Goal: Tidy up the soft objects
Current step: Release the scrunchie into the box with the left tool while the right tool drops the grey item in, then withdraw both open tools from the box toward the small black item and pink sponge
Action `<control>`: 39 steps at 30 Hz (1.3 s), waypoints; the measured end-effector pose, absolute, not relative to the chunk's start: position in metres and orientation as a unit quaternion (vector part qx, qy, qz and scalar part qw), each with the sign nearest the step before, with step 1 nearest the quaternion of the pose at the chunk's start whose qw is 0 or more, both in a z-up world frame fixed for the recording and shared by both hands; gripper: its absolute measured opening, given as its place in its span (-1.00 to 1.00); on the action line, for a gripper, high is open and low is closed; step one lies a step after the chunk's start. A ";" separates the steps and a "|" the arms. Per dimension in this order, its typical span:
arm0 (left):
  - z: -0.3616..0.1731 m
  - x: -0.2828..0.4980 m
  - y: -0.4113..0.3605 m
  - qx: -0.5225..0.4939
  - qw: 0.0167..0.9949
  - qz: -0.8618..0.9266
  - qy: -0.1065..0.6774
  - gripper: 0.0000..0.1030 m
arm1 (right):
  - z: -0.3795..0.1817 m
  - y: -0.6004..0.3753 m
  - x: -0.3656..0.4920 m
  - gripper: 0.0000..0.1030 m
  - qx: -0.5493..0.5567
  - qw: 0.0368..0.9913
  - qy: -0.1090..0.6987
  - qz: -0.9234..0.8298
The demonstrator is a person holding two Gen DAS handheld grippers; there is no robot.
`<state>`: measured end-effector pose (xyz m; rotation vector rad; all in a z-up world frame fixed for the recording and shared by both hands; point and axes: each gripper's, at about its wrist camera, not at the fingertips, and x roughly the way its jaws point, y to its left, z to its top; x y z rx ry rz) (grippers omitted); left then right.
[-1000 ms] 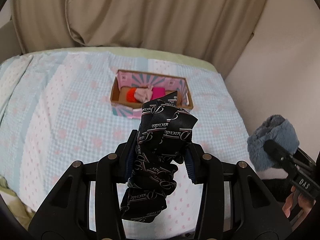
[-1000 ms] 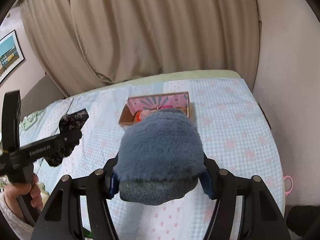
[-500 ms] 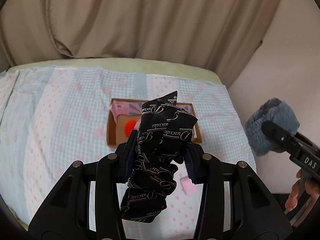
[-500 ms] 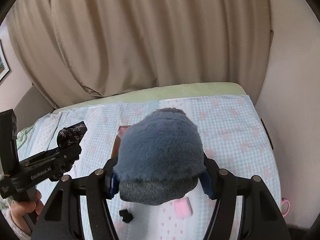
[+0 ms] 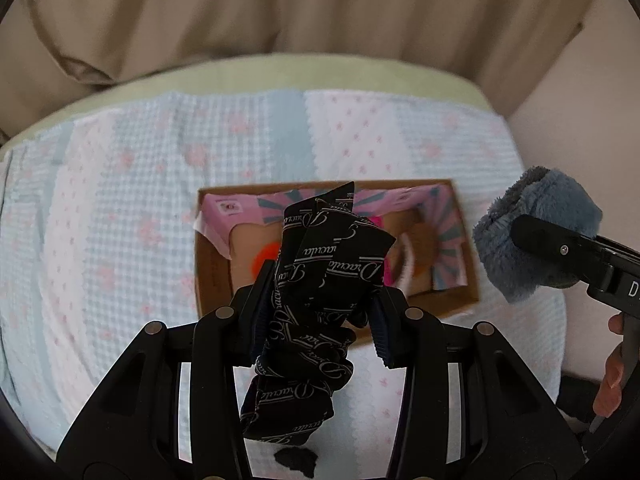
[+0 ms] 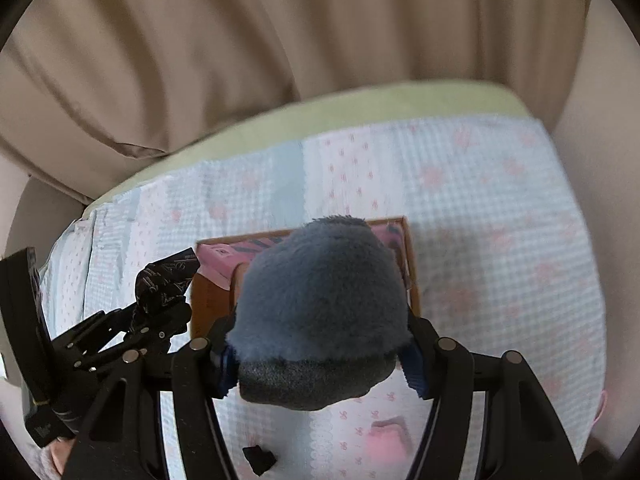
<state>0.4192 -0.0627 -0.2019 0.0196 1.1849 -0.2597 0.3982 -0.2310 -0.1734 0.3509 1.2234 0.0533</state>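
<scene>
Only from the right wrist, pink patch (image 6: 386, 436) below fingers pinching blue plush (image 6: 320, 304).

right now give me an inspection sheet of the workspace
surface: bed with a checked blue and pink cover
job's things: black printed cloth and blue plush, both held above the open box; box holds orange and pink items
clutter: small black scrap, pink piece on the cover
grippers: left gripper shut on cloth; right gripper shut on plush
cables: nothing seen
surroundings: beige curtain, wall at right
</scene>
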 end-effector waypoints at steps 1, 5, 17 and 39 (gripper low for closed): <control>-0.212 0.425 -0.063 0.012 0.817 -0.116 0.565 -0.25 | -0.185 -0.232 0.404 0.17 0.167 0.797 0.580 0.025; -0.252 0.450 -0.070 0.027 0.800 -0.101 0.591 -0.25 | -0.226 -0.238 0.428 0.18 0.169 0.771 0.613 0.020; -0.286 0.460 -0.090 0.085 0.791 -0.096 0.599 1.00 | -0.266 -0.244 0.458 1.00 0.155 0.762 0.628 0.044; -0.205 0.391 -0.075 0.072 0.820 -0.092 0.560 1.00 | -0.184 -0.244 0.401 1.00 0.136 0.797 0.586 0.046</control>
